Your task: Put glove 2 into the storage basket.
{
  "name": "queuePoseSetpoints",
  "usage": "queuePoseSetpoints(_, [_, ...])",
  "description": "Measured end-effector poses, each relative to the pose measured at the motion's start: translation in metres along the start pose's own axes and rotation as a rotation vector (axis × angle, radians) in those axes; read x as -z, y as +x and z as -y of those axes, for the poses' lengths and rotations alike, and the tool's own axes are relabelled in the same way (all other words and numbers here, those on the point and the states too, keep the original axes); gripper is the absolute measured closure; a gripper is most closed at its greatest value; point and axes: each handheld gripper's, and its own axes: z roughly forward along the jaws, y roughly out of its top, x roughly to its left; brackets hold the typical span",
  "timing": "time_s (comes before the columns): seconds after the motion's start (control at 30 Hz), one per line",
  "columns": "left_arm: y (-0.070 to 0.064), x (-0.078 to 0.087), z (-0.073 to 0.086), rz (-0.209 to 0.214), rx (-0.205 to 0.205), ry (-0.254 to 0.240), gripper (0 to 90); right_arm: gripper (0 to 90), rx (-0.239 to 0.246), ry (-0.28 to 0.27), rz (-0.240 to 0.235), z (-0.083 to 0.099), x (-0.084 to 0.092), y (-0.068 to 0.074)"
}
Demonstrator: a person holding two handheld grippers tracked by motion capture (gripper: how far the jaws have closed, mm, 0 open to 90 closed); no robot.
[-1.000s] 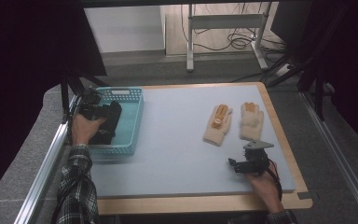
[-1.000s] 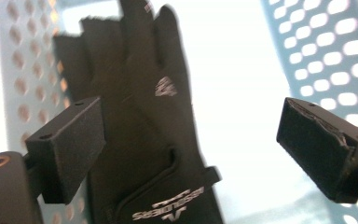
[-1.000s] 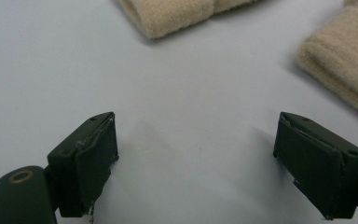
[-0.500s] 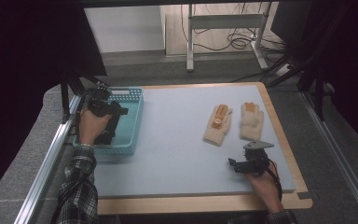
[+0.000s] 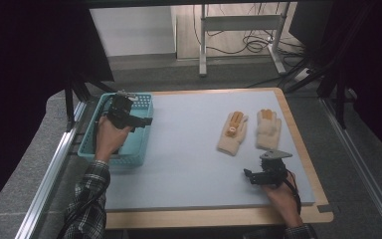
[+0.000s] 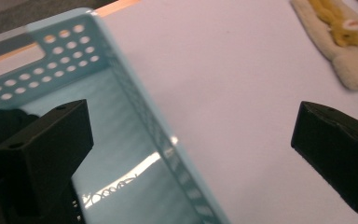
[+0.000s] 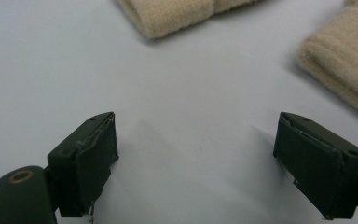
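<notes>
While the left gripper [image 5: 142,121] is hanging above the blue basket [image 5: 139,102] at the table's left edge, the grey mat [image 5: 189,149] between it and the gloves is lying bare, nothing blocking the way. In the left gripper view one jaw is sitting over the basket's inside, the other over the mat beyond the basket's wall; the jaws are standing wide, nothing between them. The patterned glove [image 5: 233,132] and the plain glove [image 5: 268,128] are lying flat side by side at the mat's far right, near each other, long axes running near to far, cuffs toward the person, fingers pointing away. The right gripper [image 5: 251,177] is resting on the mat just short of the cuffs, jaws spread and holding nothing. Against a second ago, the left gripper has lifted out of the basket and shifted toward its far inner corner, its jaws having just been opening; the right hand is keeping its spot.
</notes>
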Motion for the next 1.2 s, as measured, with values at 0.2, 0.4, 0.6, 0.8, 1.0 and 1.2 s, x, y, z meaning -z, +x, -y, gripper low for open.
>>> queuePoseSetpoints(0.2, [-0.026, 0.0, -0.001, 0.039, -0.07, -0.025, 0.0, 13.2, 0.002, 0.0, 0.0, 0.0, 0.0, 0.0])
queuePoseSetpoints(0.4, [-0.057, 0.0, 0.002, 0.071, -0.139, -0.051, 0.0, 13.3, 0.002, 0.0, 0.0, 0.0, 0.0, 0.0])
queuePoseSetpoints(0.6, [-0.078, -0.003, 0.01, 0.079, -0.184, -0.036, 0.0, 13.2, 0.003, 0.0, 0.0, 0.0, 0.0, 0.0])
queuePoseSetpoints(0.8, [-0.101, -0.013, 0.03, 0.08, -0.227, -0.026, 0.0, 13.2, 0.002, 0.001, 0.0, 0.0, 0.0, 0.0])
queuePoseSetpoints(1.0, [-0.119, -0.021, 0.051, 0.08, -0.235, -0.032, 0.0, 13.2, 0.002, 0.002, 0.001, 0.0, 0.0, 0.0])
queuePoseSetpoints(1.2, [-0.131, -0.037, 0.076, 0.072, -0.227, -0.02, 0.0, 13.2, 0.004, 0.001, 0.0, 0.0, 0.0, 0.0])
